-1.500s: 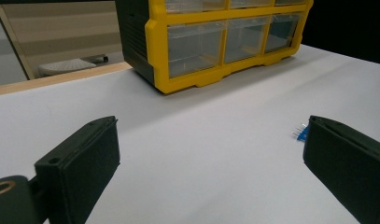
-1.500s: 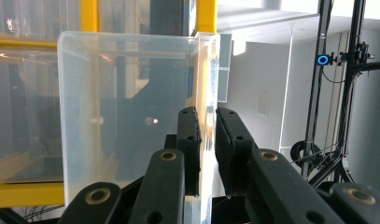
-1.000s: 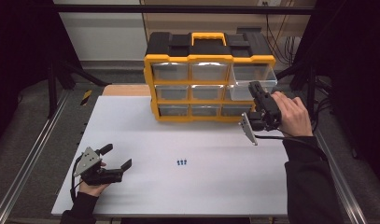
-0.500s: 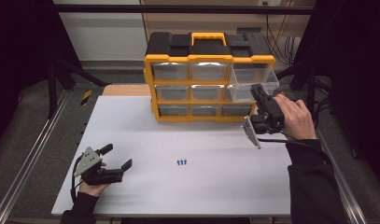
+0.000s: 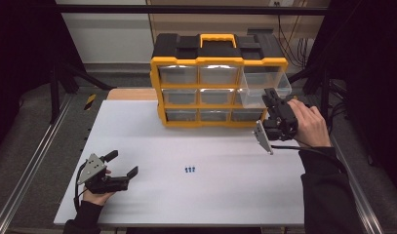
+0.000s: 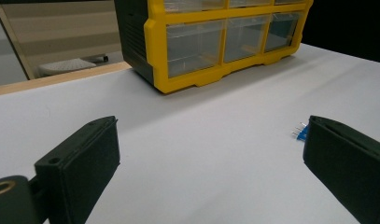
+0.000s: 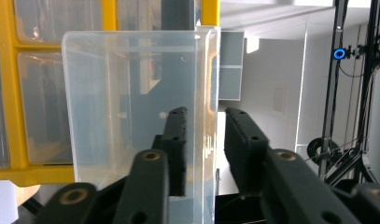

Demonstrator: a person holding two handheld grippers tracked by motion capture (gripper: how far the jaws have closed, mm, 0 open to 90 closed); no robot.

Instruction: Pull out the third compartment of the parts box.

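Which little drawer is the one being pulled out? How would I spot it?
Find the big yellow and black plastic organizer box at the back of the white table. Look along its top row to the right end: the clear plastic drawer there sticks out toward the right gripper, while the other drawers sit pushed in.

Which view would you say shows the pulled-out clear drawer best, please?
The right gripper view: the clear drawer is close up, its wall between the right gripper jaws, which have just been opening. The high view shows it small, jutting from the organizer.
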